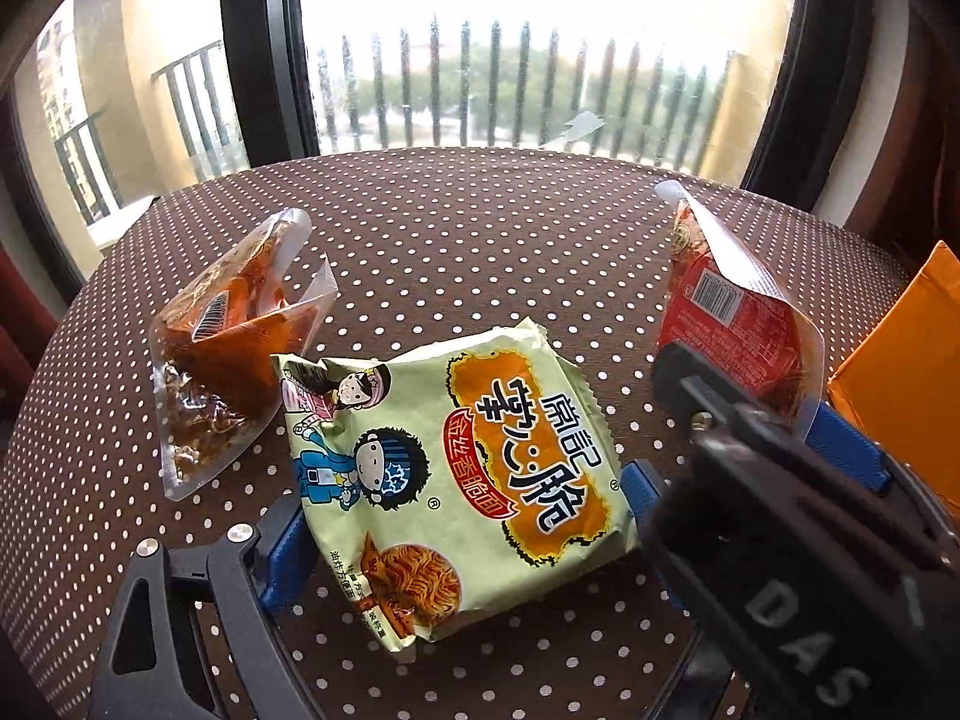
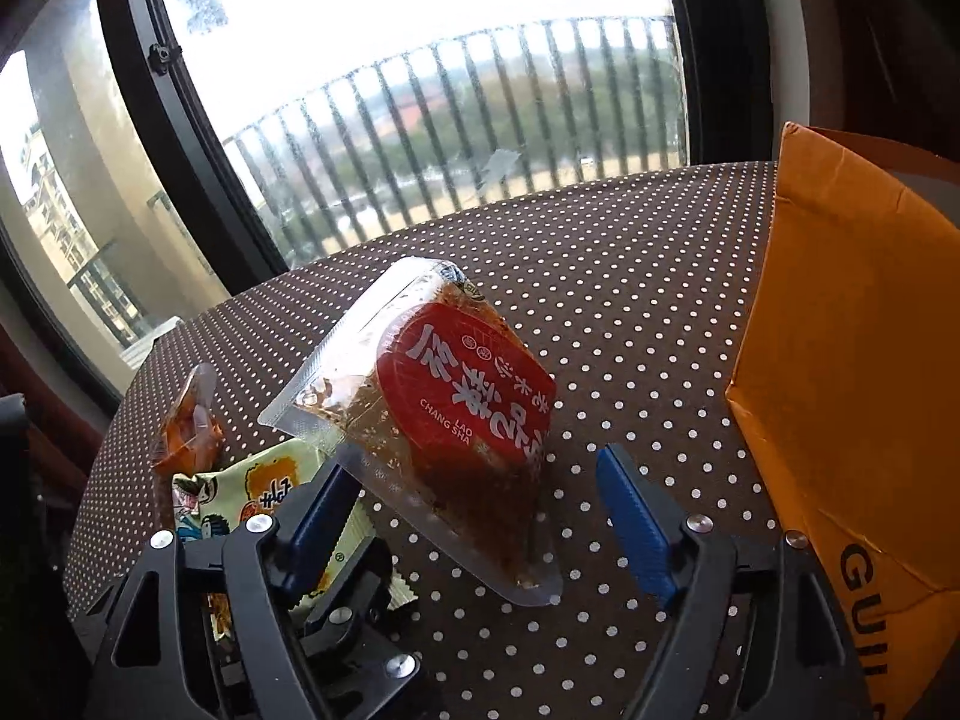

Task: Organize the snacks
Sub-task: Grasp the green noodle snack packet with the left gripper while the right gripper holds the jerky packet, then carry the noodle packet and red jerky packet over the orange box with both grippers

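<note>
A pale green noodle snack packet (image 1: 456,474) lies between the blue fingers of my left gripper (image 1: 462,516), which close against its sides. A clear pouch of orange-brown snack (image 1: 222,342) lies to its left. A red-labelled clear pouch (image 2: 444,414) stands tilted between the jaws of my right gripper (image 2: 474,504), which are wide apart; it leans by the left finger. The same pouch shows in the left wrist view (image 1: 732,312), with the right gripper's body in front of it. The green packet (image 2: 258,492) and orange pouch (image 2: 192,420) show at left in the right wrist view.
A round table with a brown white-dotted cloth (image 1: 480,228) holds everything. An orange paper bag (image 2: 840,360) stands open at the right, also at the right edge of the left wrist view (image 1: 906,360). A large window with railings is behind the table.
</note>
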`<state>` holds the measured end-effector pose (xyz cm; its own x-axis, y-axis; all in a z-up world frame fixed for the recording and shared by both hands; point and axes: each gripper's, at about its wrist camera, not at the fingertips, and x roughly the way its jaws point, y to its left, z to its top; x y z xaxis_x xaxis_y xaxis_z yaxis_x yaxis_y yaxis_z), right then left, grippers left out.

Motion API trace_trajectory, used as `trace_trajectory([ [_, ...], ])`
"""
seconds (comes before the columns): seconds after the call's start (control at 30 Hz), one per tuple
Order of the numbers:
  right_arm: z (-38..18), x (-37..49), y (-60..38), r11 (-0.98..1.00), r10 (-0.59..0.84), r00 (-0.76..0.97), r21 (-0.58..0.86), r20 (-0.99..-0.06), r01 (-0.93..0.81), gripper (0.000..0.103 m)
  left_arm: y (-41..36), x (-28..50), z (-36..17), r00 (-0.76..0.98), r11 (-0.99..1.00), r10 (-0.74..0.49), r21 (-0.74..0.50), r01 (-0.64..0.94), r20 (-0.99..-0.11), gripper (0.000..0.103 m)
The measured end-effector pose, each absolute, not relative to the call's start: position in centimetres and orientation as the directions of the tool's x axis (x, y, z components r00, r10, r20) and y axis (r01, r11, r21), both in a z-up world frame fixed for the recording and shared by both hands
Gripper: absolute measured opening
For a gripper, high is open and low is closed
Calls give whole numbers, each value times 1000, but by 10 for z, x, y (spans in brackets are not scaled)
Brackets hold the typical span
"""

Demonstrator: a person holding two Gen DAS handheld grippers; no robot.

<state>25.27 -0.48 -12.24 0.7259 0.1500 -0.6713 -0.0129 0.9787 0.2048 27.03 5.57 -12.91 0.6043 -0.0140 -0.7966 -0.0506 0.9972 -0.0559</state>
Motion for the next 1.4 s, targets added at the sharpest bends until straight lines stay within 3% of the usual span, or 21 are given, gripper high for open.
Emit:
trace_trajectory([
  [0.1, -127, 262, -4, 975, 161, 707, 220, -689, -7, 77, 53, 271, -129, 607, 998, -13, -50, -44, -794, 92],
  [0.2, -130, 265, -9, 975, 157, 688, 224, -708, 8, 55, 53, 271, -129, 602, 998, -15, -47, -38, -799, 92],
  [0.23, -129, 265, -8, 978, 150, 687, 209, -711, 3, 39, 54, 271, -129, 599, 998, -16, -47, -36, -801, 92],
  [0.27, -129, 265, -8, 981, 147, 684, 193, -714, -9, 37, 54, 272, -128, 600, 998, -16, -47, -36, -800, 92],
  [0.6, -128, 247, -14, 982, 153, 686, 190, -712, -21, 32, 49, 259, -128, 600, 999, -9, -36, -32, -800, 91],
  [1.4, -120, 180, -22, 976, 209, 675, 198, -708, -94, 31, 40, 178, -118, 611, 995, -30, -83, -59, -791, 84],
])
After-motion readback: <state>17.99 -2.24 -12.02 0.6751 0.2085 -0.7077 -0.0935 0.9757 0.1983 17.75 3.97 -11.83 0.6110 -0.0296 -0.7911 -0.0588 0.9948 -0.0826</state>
